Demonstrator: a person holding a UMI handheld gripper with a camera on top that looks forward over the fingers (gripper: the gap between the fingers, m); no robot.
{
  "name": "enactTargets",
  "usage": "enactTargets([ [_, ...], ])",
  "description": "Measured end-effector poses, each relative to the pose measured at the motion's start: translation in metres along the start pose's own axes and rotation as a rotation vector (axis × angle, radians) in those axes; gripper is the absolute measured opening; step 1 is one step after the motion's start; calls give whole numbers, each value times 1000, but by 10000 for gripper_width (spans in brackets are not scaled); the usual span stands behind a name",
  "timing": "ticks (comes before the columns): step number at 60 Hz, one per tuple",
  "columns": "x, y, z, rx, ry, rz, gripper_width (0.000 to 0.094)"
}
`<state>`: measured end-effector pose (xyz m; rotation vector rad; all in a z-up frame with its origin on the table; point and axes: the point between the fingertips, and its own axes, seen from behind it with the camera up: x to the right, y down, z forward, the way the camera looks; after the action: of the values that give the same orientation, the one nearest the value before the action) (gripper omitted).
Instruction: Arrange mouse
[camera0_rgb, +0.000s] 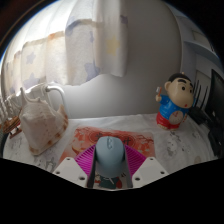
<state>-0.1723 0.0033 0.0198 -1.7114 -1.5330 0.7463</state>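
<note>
A grey-blue computer mouse (109, 155) sits between my gripper's two fingers, its front end pointing away from me. My gripper (110, 160) has its magenta pads (85, 157) pressed against both sides of the mouse. The mouse is held over a reddish patterned mouse mat (120, 135) that lies on the white table just ahead of the fingers. I cannot tell whether the mouse rests on the mat or is lifted slightly.
A clear jug (42, 122) with a handle stands to the left beyond the fingers. A cartoon boy figurine (175, 102) in a red shirt stands to the right. A dark object (212, 100) is at the far right. A white curtain (90, 40) hangs behind.
</note>
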Motion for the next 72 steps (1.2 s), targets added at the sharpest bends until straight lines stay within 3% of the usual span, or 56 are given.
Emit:
enactTargets([
  [9,7,26,20,-29,4,11,492],
  [12,7,26,22,-21,-5,5,569],
  [19,17,25,15,-28,4,-48,865],
  [31,17,17,-99,-64,-21,-60,851],
  [45,-4,51,-261,-161,-85,-58,854],
  [72,-7,24,-314,-61,-81,-107,855],
])
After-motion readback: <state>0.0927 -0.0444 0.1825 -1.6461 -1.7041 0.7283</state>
